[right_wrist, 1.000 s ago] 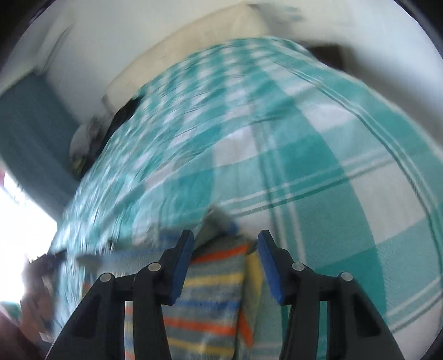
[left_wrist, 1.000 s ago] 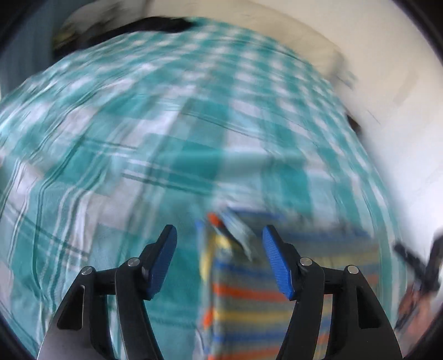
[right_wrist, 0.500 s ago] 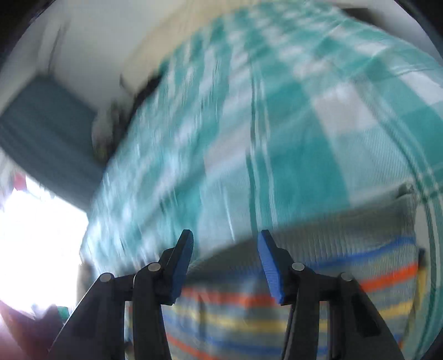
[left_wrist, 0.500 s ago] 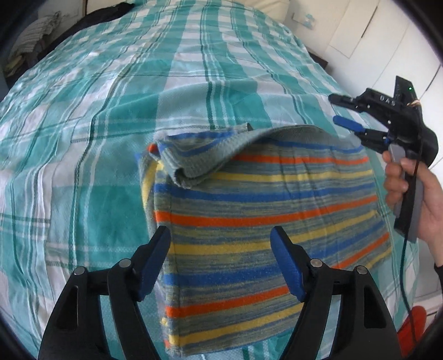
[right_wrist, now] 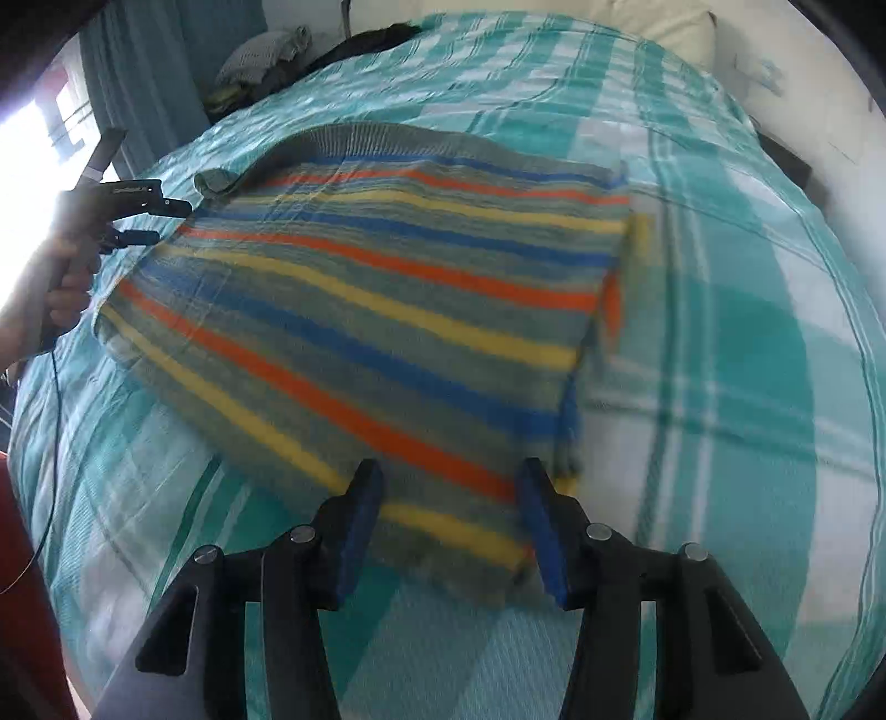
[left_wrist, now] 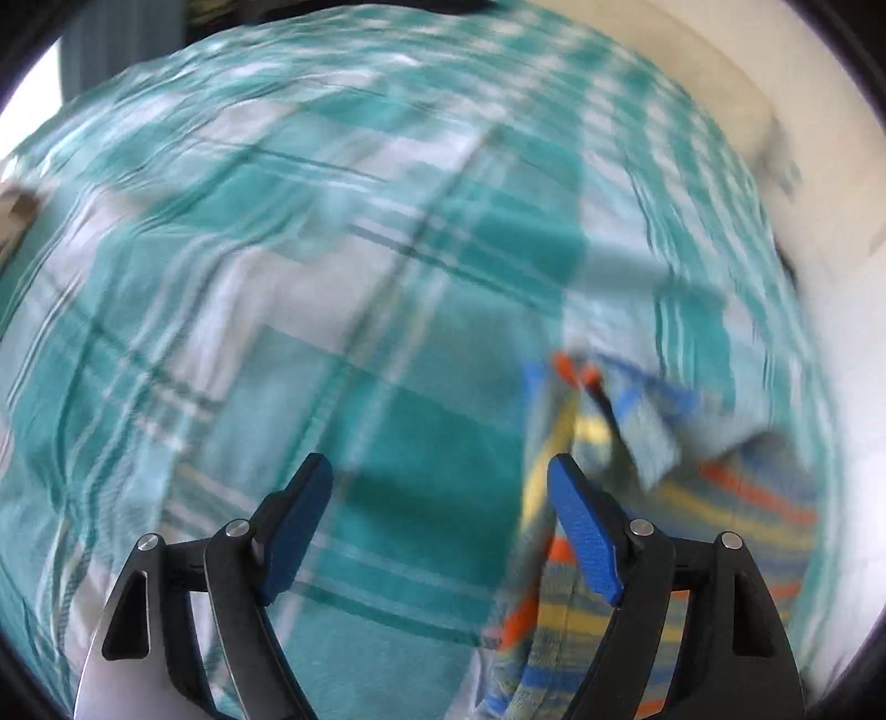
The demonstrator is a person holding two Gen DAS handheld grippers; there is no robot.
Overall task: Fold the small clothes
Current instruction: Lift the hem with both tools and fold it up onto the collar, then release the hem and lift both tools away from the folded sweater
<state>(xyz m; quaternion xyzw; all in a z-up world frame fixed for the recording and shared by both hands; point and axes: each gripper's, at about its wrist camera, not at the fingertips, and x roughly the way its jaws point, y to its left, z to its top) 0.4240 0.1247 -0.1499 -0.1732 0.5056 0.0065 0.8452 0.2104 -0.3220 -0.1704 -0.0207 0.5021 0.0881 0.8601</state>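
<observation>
A striped knit garment (right_wrist: 387,310), grey with orange, yellow and blue bands, lies spread flat on the teal plaid bedspread (right_wrist: 747,360). My right gripper (right_wrist: 451,526) is open and empty above its near edge. The left gripper (right_wrist: 149,221) shows at the garment's far left corner, held by a hand, jaws apart. In the blurred left wrist view the left gripper (left_wrist: 440,531) is open and empty over bare bedspread (left_wrist: 277,277); the garment's corner (left_wrist: 637,471) lies to its right, with a flap folded over.
A pile of clothes (right_wrist: 266,61) sits at the far end of the bed beside a teal curtain (right_wrist: 144,83). A cream pillow (right_wrist: 637,22) lies at the head. A bright window (right_wrist: 27,138) is at the left. A cable (right_wrist: 50,443) hangs from the left hand.
Both grippers swung quickly, blurring the views. The left wrist view went from above the garment to beside its corner. The right wrist view now looks across the whole garment. Both stayed open.
</observation>
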